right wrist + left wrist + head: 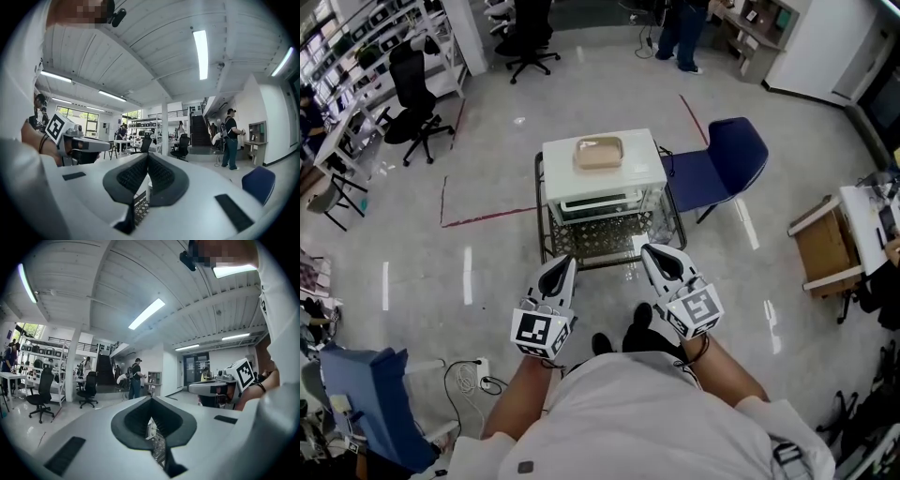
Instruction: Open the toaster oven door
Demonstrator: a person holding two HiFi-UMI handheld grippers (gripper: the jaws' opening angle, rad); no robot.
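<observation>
Both tools sit low in the head view, the left gripper [563, 267] and the right gripper [652, 255] side by side, each with its jaws pressed together on nothing and pointing level ahead. Beyond them stands the white toaster oven [643, 161] on a wire cart [546, 234], a tan tray [598, 153] on its top and a blue chair [729, 157] just beside it. Its door [600, 204] faces the person and looks closed. This seems the approach step: next, one gripper must part its jaws and reach the door's top edge, where the handle is too small to make out.
</observation>
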